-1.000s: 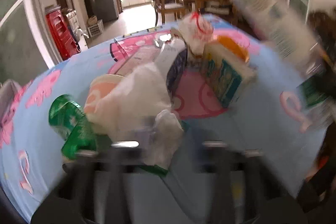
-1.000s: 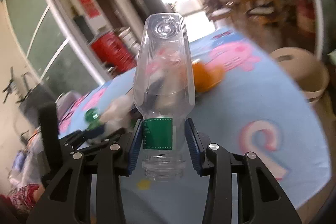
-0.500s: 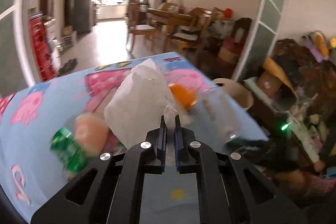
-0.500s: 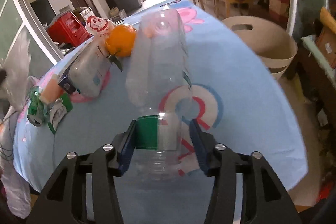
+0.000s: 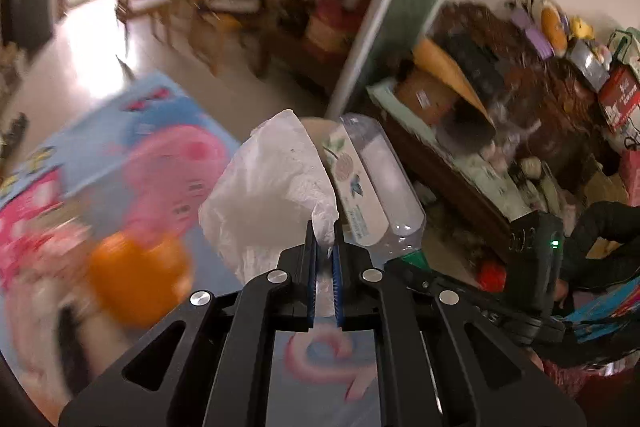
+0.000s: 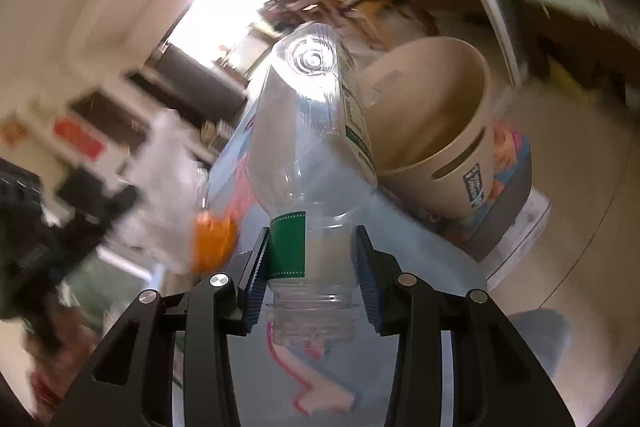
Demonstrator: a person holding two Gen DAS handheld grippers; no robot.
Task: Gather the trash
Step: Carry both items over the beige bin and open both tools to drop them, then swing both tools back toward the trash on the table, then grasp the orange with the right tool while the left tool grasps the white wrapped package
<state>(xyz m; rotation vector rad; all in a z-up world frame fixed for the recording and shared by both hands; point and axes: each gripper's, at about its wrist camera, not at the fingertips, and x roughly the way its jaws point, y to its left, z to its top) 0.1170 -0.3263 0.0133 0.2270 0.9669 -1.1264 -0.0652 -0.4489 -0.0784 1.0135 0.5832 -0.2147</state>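
Left wrist view first: my left gripper (image 5: pixel 325 259) is pinched fully closed on a corner of the white tissue (image 5: pixel 268 199), which balloons up and away from the blue pads. Left of the tissue, the orange (image 5: pixel 138 277) sits blurred on the pink-and-blue tablecloth (image 5: pixel 132 147), so I judge that at least that part of the table is not cleared yet. Just right of the tissue I see the clear bottle (image 5: pixel 380 183), carried by my other tool, and behind both a sliver of tan that I take for the bin's rim, mostly hidden.

Right wrist view: left of the bottle (image 6: pixel 312 131) the tissue (image 6: pixel 168 163) and the orange (image 6: pixel 212 239) show as smears. My right gripper (image 6: pixel 312 259) is partly open, its pads clamped on the bottle's neck at the green label, base pointing away from me and mouth toward the camera. Right of the bottle and beyond it stands the tan bin (image 6: pixel 440 131), mouth open and tilted toward me in this lens, on a box (image 6: pixel 508 211) just off the table edge. I cannot see its bottom.

As I judge it, two pieces are in hand and near the bin but neither is dropped; releasing both comes next, then going back for what is left on the cloth.
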